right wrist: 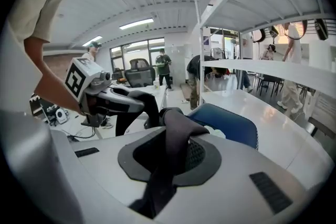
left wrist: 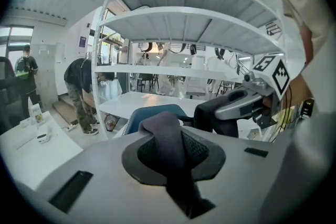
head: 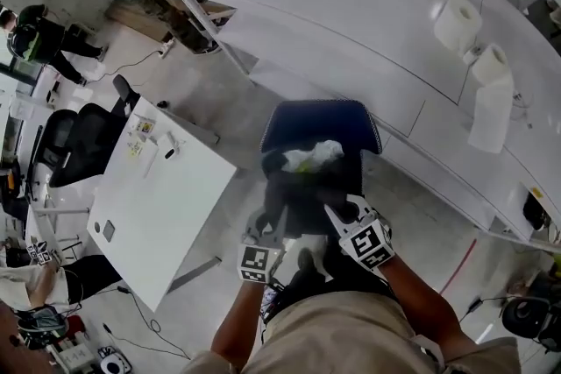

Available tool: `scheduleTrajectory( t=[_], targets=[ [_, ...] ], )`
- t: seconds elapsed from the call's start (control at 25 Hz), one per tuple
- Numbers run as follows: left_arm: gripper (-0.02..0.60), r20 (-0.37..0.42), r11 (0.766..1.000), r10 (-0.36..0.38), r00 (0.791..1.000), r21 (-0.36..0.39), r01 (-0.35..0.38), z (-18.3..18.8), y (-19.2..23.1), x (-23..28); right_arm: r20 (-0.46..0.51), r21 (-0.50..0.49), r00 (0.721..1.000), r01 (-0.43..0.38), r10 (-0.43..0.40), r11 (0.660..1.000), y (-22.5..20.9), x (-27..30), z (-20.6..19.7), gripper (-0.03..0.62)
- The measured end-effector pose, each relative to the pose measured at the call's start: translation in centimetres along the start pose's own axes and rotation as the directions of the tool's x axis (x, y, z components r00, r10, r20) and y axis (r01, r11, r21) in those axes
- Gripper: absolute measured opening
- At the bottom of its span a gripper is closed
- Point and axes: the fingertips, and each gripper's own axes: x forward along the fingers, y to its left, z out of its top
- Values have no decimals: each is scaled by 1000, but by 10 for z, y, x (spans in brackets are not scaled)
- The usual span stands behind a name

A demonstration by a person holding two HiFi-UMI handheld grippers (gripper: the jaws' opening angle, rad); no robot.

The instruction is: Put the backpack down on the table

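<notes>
both forearms reach forward and a little downward side by side, the left gripper (head: 265,223) and right gripper (head: 337,213) each clamped tight on a dark strap (left wrist: 167,139) of the blue backpack (head: 320,129), which hangs just beyond them over the floor (head: 206,96), beside the white table (head: 166,206).

Both hand-held grippers clamped and raised side by side in front of the person's body.

The grey two-jaw left gripper (head: 266,223), with its black-and-white marker cube (head: 254,262), sits at the end of the bare left forearm (head: 235,321). Its jaws are closed tight on a dark fabric strap (left wrist: 169,144) that runs up between them. The matching right gripper (head: 336,213), on the bare right forearm (head: 419,293), has its jaws pinched on a second dark strap (right wrist: 176,139) in the same way. The two grippers are near each other, both pointing forward and somewhat downward, away from the beige-clothed torso (head: 342,333), with the forearms reaching out from either side of it.
</notes>
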Motion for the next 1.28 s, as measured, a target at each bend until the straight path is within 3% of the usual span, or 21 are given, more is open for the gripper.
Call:
scheduleTrajectory(
  t=[0.24, 0.52, 0.76, 0.96, 1.28],
  targets=[
    [58, 72, 999, 36, 997, 30, -38, 32, -7, -38, 70, -51, 997, 16, -13, 999, 5, -16, 43, 64],
    [57, 206, 991, 104, 973, 57, -118, 105, 11, -76, 204, -143, 979, 35, -5, 989, 7, -36, 134, 64],
    [57, 310, 980, 158, 937, 70, -188, 162, 21, -125, 309, -226, 950, 29, 44, 974, 27, -56, 207, 64],
    [57, 363, 962, 230, 903, 56, -268, 188, 34, -181, 366, -305, 921, -12, 129, 952, 65, -63, 255, 64],
    [57, 429, 907, 357, 830, 53, -418, 209, 75, -293, 410, -407, 869, -97, 277, 908, 157, -55, 331, 64]
  ],
)
